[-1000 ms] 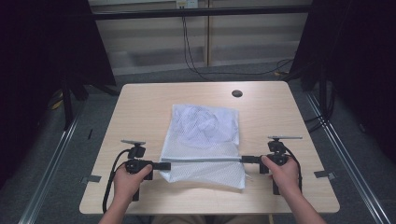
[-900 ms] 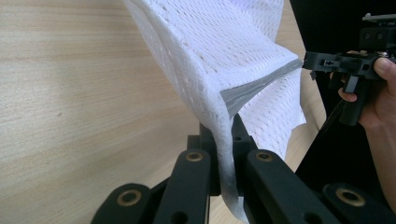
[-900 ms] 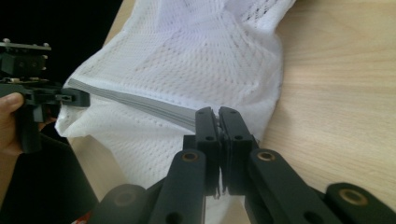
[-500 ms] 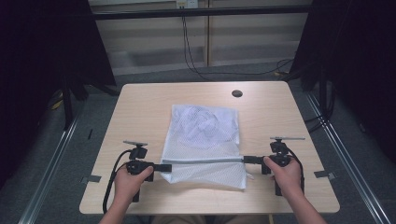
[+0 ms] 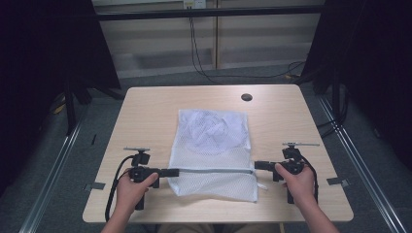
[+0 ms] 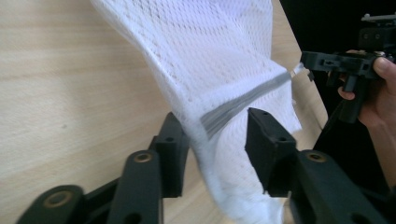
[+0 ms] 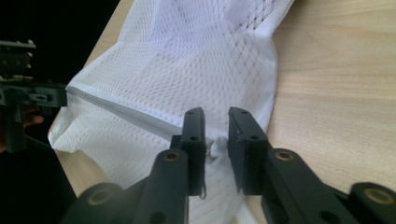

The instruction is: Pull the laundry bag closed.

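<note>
Between the jaws of the left gripper [image 6: 212,140] the grey zipper strip [image 6: 243,105] of a white mesh bag [image 6: 205,56] is seen, yet the jaws have just been opening and now stand spread – the pads are no longer pressed on the cloth. The jaws of the right gripper [image 7: 215,135] have likewise just been opening; a narrow gap is left between them, with the small white zipper end [image 7: 215,150] lying in it, apparently unclamped. In the high view the left gripper [image 5: 170,172] is placed at the bag's left edge and the right gripper [image 5: 257,165] at its right edge, both at the level of the zipper line [image 5: 214,170]. The mesh bag [image 5: 211,155] is laid flat on the wooden surface [image 5: 145,111] – towards its near edge. Each gripper is held by a hand [image 5: 131,187], and a small dark hole [image 5: 246,97] is found beyond the bag, near the far edge.
</note>
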A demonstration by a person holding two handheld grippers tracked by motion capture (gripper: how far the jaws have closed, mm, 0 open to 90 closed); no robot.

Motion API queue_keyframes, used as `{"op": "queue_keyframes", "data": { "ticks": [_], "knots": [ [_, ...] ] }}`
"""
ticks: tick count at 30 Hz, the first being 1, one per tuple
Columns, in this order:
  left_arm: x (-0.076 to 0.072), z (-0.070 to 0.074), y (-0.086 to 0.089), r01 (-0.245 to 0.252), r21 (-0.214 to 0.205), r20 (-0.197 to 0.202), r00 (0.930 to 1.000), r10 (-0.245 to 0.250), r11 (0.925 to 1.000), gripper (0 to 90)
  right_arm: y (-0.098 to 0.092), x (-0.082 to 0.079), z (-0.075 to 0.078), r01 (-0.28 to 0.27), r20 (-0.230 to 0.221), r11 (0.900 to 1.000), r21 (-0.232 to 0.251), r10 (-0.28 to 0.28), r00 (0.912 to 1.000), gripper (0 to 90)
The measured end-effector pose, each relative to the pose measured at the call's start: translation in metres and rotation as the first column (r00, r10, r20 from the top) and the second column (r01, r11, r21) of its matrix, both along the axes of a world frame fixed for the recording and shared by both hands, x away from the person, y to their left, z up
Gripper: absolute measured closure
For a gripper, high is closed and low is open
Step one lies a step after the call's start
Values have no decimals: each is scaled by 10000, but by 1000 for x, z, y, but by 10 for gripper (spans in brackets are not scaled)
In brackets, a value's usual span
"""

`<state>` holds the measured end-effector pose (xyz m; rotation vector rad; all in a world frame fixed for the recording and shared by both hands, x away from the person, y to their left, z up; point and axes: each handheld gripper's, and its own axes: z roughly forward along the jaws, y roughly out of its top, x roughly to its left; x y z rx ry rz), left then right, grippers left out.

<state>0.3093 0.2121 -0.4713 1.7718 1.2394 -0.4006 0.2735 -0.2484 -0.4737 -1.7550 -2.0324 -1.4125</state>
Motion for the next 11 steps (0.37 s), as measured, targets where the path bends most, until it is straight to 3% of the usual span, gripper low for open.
{"op": "queue_keyframes", "data": {
  "ticks": [4, 7, 11],
  "knots": [
    [1, 0, 3, -297, -98, 519, 9982, 302, 9995, 371, 4, -2, 7, -138, 600, 9992, -372, 160, 9981, 639],
    [2, 2, 6, -354, 139, 936, 9950, 339, 9993, 320, 6, -2, 8, -118, 1004, 9985, -531, 171, 9948, 548],
    [4, 3, 8, -500, 230, 1257, 9910, 468, 9985, 280, 6, -1, 7, -42, 1109, 9975, -709, 121, 9938, 497]
  ]
}}
